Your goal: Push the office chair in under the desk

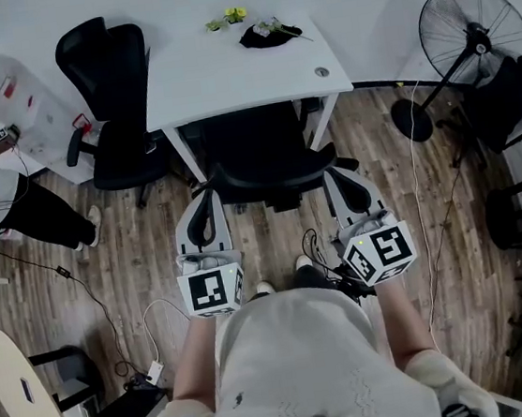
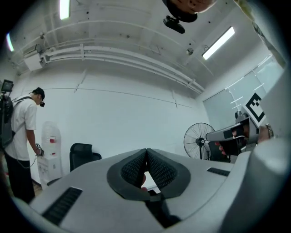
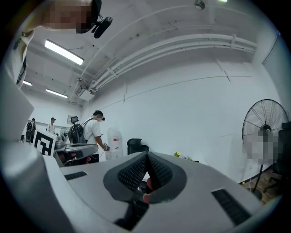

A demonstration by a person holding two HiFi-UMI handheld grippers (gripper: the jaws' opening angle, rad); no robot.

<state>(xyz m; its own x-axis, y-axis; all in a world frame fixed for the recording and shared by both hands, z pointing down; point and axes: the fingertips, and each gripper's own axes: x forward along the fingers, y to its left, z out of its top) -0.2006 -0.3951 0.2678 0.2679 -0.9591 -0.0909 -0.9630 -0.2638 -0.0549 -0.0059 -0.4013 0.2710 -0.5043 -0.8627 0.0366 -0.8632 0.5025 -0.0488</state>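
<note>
Under the desk, partway, sits the office chair.

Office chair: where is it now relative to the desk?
Head view, centre: the office chair sits partly under the white desk's near edge, its backrest toward the person, between the left gripper and the right gripper.

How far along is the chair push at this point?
Done: the office chair sits mostly under the desk, with its backrest outside the desk's edge. In hand: left tool and right tool, both shut and empty, sit at the backrest's sides. Left: a final push, if any.
</note>
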